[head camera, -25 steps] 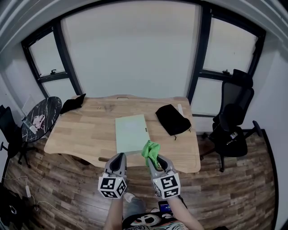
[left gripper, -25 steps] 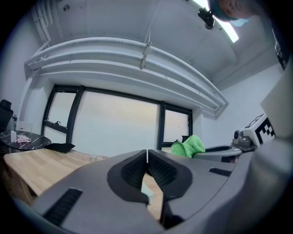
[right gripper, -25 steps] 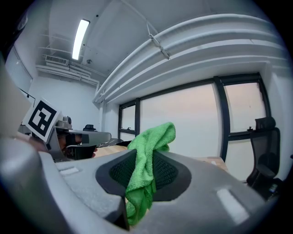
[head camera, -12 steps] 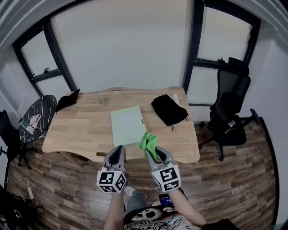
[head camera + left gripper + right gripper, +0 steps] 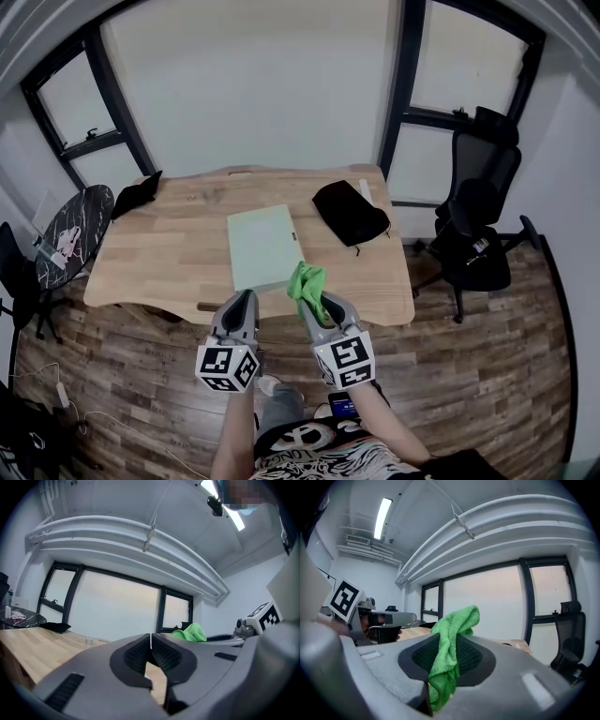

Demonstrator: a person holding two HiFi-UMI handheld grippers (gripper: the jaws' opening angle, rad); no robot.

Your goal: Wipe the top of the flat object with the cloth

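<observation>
Holding the green cloth (image 5: 307, 281) pinched tight between its jaws, the right hand-held gripper (image 5: 317, 305) hangs at the lower centre of the head view, just short of the counter's near edge. The pale flat board (image 5: 262, 246) lies in the middle of the frame on the wooden counter (image 5: 159, 253), and nothing is touching it yet. The left hand-held gripper (image 5: 240, 305) sits beside the right one, jaws closed together on nothing.

From where I stand, the wipe will go best if the loose bunch of cloth past the jaw tips meets the board first, tilted so fabric rather than hard plastic rubs the surface. Starting at the near edge and working away in overlapping passes should cover the whole top. The board looks thin and light and may slide, so the empty left one could press down a near corner. The black pouch (image 5: 349, 211) at the upper right lies near the board's far corner and is worth steering clear of.
</observation>
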